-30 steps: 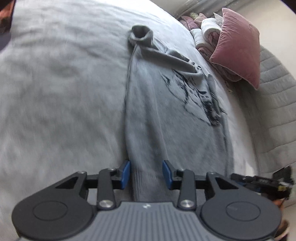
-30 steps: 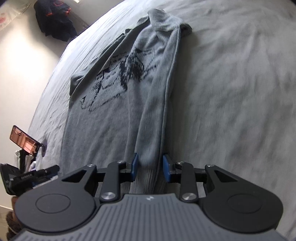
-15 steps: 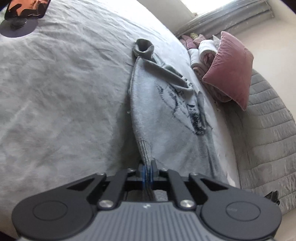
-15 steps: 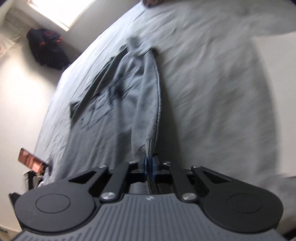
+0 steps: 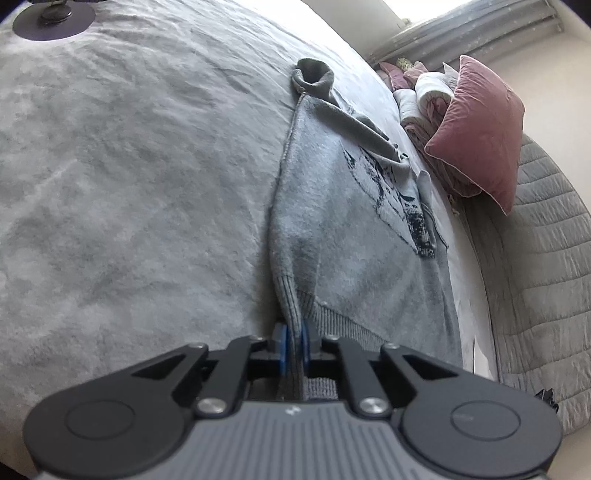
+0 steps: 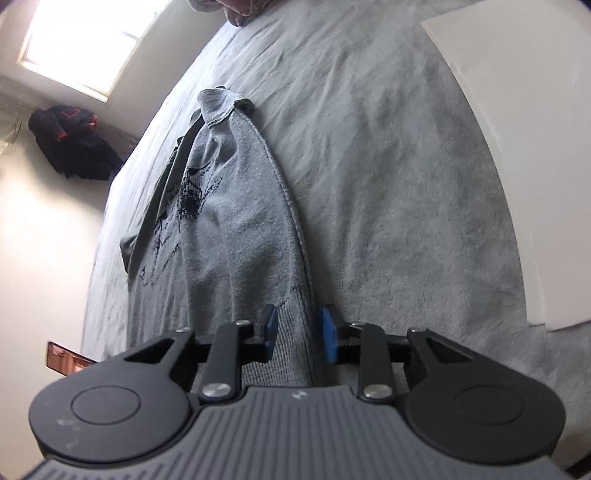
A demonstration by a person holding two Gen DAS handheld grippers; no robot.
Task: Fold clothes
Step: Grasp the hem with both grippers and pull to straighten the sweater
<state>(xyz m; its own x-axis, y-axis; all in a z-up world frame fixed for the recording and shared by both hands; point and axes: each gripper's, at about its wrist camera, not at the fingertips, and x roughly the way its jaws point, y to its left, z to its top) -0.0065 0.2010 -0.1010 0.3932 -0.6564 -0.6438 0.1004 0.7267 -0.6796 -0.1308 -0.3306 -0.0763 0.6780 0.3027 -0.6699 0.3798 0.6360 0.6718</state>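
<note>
A: Largest first. What carries everything?

B: A bed under a grey fleecy cover, filling most of both wrist views. A quilted grey headboard runs along its far-right edge in the left view. In the right view a white panel borders the bed's right edge.

A: The garment?

B: Grey knit sweater with a dark printed graphic, laid lengthwise on the bed, roll collar at the far end, ribbed hem at the near end by both tools. It lies closer to the headboard side than to the bed's middle. One sleeve is folded diagonally across the chest.

A: Smaller items?

B: A pink velvet pillow leans against the headboard, touching a heap of folded pink and white linens at the bed's far corner. A dark garment with orange trim hangs on the wall below a bright window. A dark round base sits at the bed's far-left corner; what it holds is cut off.

A: Left tongs?

B: Pressed together, pinching the hem corner; the knit rises in a taut ridge from the blue pads.

A: Right tongs?

B: Spread. The opposite hem corner lies between the pads, which do not grip it.
</note>
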